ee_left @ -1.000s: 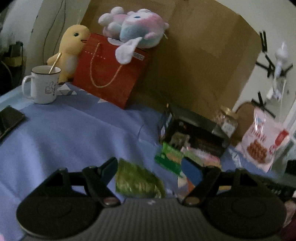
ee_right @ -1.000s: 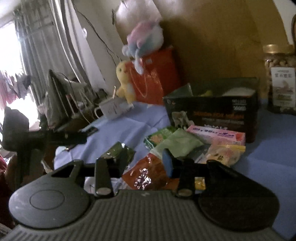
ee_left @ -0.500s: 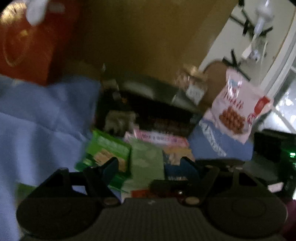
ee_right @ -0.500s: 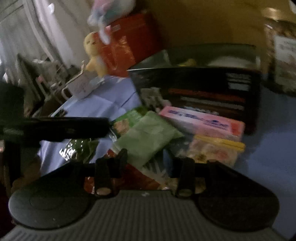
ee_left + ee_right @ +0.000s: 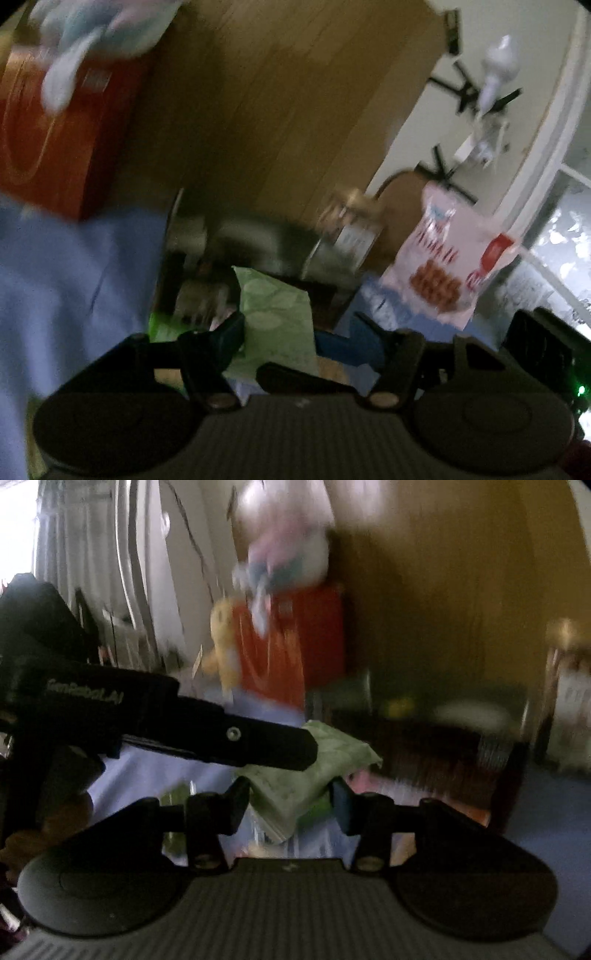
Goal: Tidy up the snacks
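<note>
Closing on a pale green snack pouch [image 5: 275,317]: that reads as the step in hand. Left claw [image 5: 295,332] has its jaws coming together with the pouch between them; the near-left finger [image 5: 225,338] overlaps the pouch's left edge, the right finger stands clear of it with a gap showing. Pads not yet pressing on both sides, so I would not call it gripped.

Seen from the right wrist view, the same left claw [image 5: 288,747] reaches in from the left, one finger lying across the top of the pouch [image 5: 295,786]. Pouch looks lifted or propped at its far end above the blue cloth [image 5: 66,280] on the counter; blur makes it hard to be sure.

Right claw [image 5: 290,797] sits just behind the pouch's near end, jaws apart, pouch between them but neither pad clearly touching. Whether it steadies the pouch or only hovers, cannot tell.

Dark open box [image 5: 424,734] stands just beyond the pouch, to the far right in the right view, with something pale already inside. Probable destination.

Next move, as I judge it: finish the pinch on the pouch's flat faces, lift clear of the other packets beneath, carry it the short way over the box's near wall. A thin, slippery pouch could slide or fold if caught only at the edge.

Large pink-and-white bag [image 5: 450,266] stands far right, untouched.
</note>
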The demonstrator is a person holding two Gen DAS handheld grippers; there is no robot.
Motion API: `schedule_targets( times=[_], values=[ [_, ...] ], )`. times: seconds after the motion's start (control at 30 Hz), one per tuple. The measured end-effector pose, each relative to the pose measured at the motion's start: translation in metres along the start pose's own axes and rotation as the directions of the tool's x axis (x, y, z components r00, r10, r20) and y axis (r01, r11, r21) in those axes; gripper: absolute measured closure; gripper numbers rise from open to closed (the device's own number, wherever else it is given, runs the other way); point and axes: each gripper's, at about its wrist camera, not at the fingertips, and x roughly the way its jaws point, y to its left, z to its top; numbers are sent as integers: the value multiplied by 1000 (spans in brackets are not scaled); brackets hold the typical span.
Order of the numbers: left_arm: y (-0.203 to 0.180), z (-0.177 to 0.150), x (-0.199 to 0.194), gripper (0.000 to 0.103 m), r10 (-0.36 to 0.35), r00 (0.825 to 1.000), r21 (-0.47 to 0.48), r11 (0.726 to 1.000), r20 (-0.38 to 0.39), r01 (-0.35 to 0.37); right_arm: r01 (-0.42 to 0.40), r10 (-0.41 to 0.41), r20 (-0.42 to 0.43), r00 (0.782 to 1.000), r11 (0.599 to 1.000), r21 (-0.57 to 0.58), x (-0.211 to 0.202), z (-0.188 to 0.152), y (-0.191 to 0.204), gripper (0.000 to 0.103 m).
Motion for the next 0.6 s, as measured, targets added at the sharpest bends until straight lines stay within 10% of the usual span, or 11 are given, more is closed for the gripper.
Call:
schedule_targets(
  times=[0.37, 0.6],
  values=[
    [5, 71, 89, 24, 48, 999, 13, 999, 18, -49, 160, -165, 153, 974, 986, 47, 37, 40, -61, 39],
    [42, 54, 17, 24, 124, 981, -95, 989, 148, -111, 93, -131, 208, 969, 979, 180, 12, 30, -85, 29]
  ],
)
